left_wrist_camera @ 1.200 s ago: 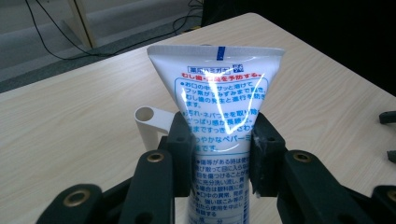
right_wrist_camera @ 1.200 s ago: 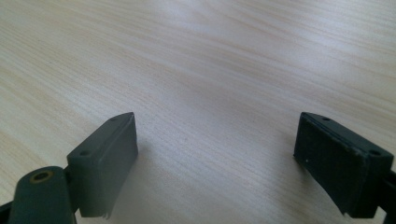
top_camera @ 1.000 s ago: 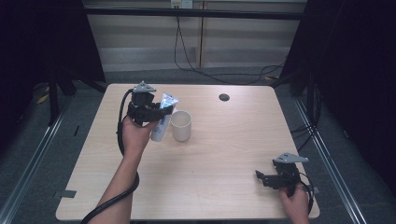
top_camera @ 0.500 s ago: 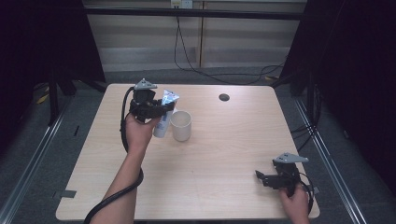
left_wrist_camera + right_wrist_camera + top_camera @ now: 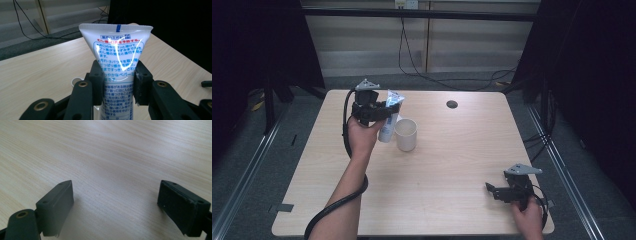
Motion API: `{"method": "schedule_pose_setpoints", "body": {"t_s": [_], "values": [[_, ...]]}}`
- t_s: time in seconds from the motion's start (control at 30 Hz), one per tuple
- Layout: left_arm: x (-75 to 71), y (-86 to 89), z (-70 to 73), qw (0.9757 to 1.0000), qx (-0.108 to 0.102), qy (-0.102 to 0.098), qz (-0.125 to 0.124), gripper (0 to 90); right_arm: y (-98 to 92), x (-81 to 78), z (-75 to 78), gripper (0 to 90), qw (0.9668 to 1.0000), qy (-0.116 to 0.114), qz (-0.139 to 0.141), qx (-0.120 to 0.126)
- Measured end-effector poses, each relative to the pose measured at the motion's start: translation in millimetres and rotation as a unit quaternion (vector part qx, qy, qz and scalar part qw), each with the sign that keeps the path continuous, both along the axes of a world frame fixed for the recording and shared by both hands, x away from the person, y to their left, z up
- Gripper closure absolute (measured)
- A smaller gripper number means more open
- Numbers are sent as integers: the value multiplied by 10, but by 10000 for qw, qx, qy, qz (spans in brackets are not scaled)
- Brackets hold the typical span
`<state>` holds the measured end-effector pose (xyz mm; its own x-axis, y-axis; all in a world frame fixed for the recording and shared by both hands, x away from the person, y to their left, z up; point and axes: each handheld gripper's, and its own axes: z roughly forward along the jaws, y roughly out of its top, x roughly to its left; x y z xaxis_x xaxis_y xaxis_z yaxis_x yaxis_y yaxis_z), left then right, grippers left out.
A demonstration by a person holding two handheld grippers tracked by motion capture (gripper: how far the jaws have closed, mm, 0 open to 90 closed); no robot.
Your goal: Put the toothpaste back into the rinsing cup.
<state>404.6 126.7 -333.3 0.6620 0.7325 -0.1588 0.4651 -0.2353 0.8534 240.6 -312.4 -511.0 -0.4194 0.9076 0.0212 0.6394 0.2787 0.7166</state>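
A white toothpaste tube (image 5: pixel 117 47) with blue and red print stands upright between my left gripper's (image 5: pixel 117 83) jaws, crimped end up, and the pads press on both its sides. From the high view, the left gripper (image 5: pixel 387 112) holds the tube (image 5: pixel 387 131) above the table, just left of a cream cup (image 5: pixel 406 134). The cup's rim (image 5: pixel 76 81) peeks out below the jaws. My right gripper (image 5: pixel 490 189) rests low at the table's near right corner, its jaws (image 5: pixel 116 207) wide apart over bare wood with nothing between them.
A small dark round disc (image 5: pixel 452 104) lies near the table's far edge. The wooden table (image 5: pixel 462 150) is bare between the cup and the right gripper. Black curtains flank both sides, and cables hang along the back wall.
The left hand has drifted slightly away from me with the tube still held. The right gripper has stayed put.
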Motion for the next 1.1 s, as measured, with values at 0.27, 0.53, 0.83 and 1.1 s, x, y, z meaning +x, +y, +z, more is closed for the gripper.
{"method": "schedule_pose_setpoints", "body": {"t_s": [0.27,0.53,0.83,1.1], "values": [[43,-58,57,10000,-7,-55,8,667,0,0,0,129,10000,1,-2,0],[108,-106,61,9999,-80,-91,25,667,0,0,0,129,10000,-1,1,-2],[175,-152,79,9998,-193,-101,12,666,0,0,0,129,10000,-1,1,-1],[240,-180,50,9996,-268,-108,22,665,0,0,0,129,10000,-3,2,-2]]}}
